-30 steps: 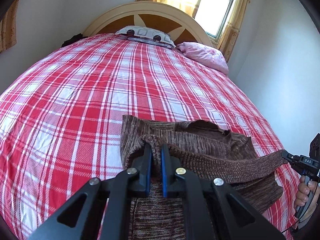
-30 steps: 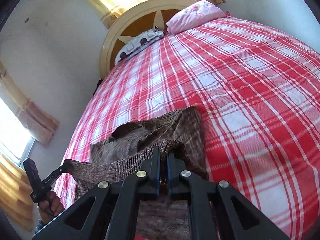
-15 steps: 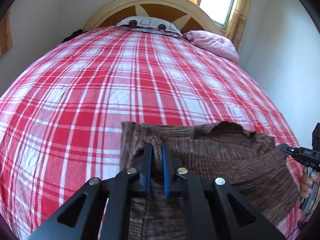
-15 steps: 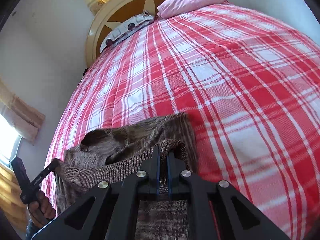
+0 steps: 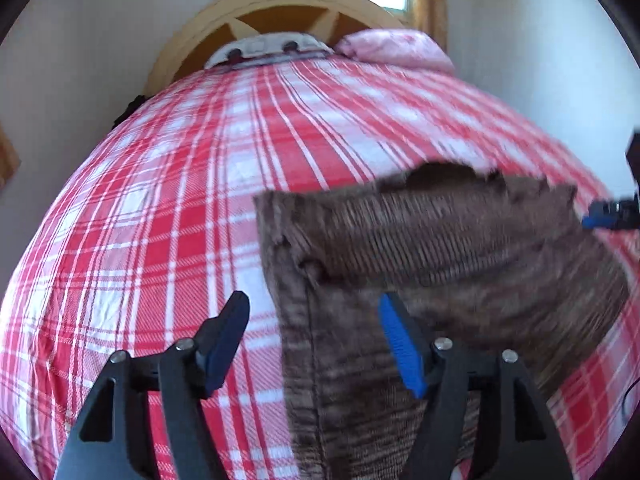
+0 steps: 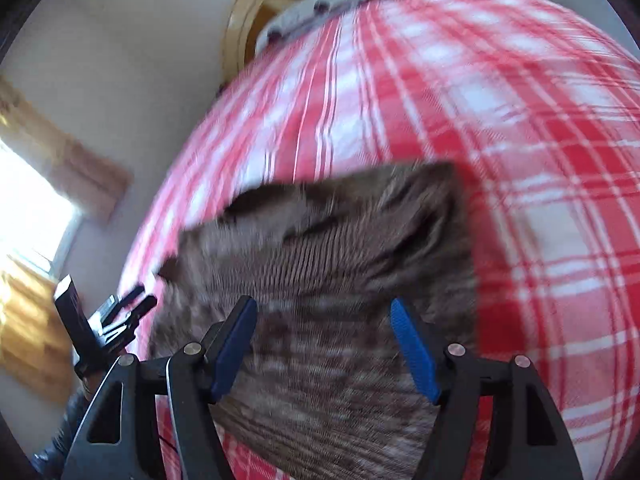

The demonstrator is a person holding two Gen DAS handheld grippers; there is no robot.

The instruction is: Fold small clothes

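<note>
A brown knit garment [image 5: 440,248] lies folded over on the red and white plaid bedcover [image 5: 160,208]. My left gripper [image 5: 314,306] hovers over its left edge, jaws opening, and the blue pads [image 5: 396,340] do not press the cloth. In the right wrist view the same garment [image 6: 320,264] fills the middle, with my right gripper [image 6: 324,312] above its near part, jaws opening wide, nothing pinched. The right gripper's tip [image 5: 608,216] shows at the left wrist view's right edge. The left gripper [image 6: 128,308], held in a hand, appears at the right wrist view's lower left.
A curved wooden headboard [image 5: 280,4] stands at the far end with a patterned pillow [image 5: 272,50] and a pink pillow [image 5: 396,48]. White walls flank the bed. A bright window [image 6: 24,200] with yellow curtains is to the left in the right wrist view.
Both grippers were shut on the garment's folded hem and have let go; jaws now stand wide. The hem has dropped onto the garment, and both grippers have sunk toward the bed.
</note>
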